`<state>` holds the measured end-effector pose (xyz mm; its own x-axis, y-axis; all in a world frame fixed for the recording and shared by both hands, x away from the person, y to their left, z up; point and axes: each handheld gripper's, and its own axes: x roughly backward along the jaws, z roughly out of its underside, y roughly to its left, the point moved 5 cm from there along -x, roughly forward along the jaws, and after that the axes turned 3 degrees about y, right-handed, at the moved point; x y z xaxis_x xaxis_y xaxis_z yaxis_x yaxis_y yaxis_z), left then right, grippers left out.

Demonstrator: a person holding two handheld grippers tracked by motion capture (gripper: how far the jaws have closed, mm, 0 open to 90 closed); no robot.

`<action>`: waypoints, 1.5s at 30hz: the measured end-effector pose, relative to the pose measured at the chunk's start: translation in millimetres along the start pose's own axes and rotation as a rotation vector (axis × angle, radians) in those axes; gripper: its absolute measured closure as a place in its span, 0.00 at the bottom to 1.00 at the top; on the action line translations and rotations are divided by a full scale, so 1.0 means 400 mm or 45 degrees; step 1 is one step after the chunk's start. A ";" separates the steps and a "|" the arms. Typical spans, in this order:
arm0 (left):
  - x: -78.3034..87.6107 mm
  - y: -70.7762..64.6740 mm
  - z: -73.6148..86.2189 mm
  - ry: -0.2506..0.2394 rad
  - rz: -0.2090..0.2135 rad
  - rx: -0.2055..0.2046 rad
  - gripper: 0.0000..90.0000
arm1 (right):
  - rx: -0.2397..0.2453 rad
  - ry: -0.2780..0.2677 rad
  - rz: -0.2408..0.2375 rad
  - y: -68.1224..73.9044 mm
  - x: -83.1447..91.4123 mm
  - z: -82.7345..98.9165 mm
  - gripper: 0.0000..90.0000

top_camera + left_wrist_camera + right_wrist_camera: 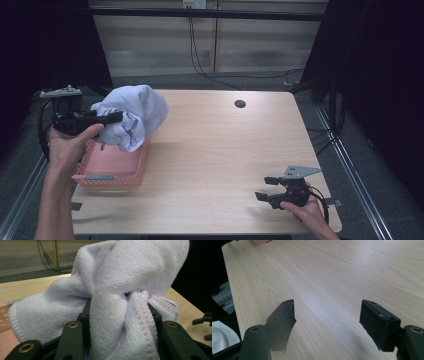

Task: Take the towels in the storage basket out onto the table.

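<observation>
A pale lavender-white towel [135, 112] hangs bunched up above the far end of a pink perforated basket [112, 170] at the table's left side. My left gripper [117, 117] is shut on the towel, held level in a hand. In the left gripper view the towel [112, 277] is pinched between the black jaws of my left gripper [120, 307], its stitched hem folded between them. Near the table's front right corner my right gripper [265, 187] rests low over the wood. Its jaws stand open with nothing between them in the right gripper view [327, 315].
The light wooden table [225, 145] has a round cable hole [240, 104] at the back. A corner of the basket [3, 317] shows at the left in the left gripper view, and the right gripper [203, 325] far off at the right. Dark curtains flank the table.
</observation>
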<state>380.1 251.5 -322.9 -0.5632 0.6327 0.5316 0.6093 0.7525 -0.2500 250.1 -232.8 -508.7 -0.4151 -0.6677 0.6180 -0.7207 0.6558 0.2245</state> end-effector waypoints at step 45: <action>-0.523 -0.380 0.266 0.402 0.315 -0.224 0.47 | 0.010 -0.028 0.029 -0.006 0.005 -0.013 0.32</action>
<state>346.2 24.2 -482.2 -0.2068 0.6825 0.7011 0.8056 0.5254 -0.2739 253.8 -234.0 -504.0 -0.4439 -0.6601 0.6060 -0.7153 0.6684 0.2041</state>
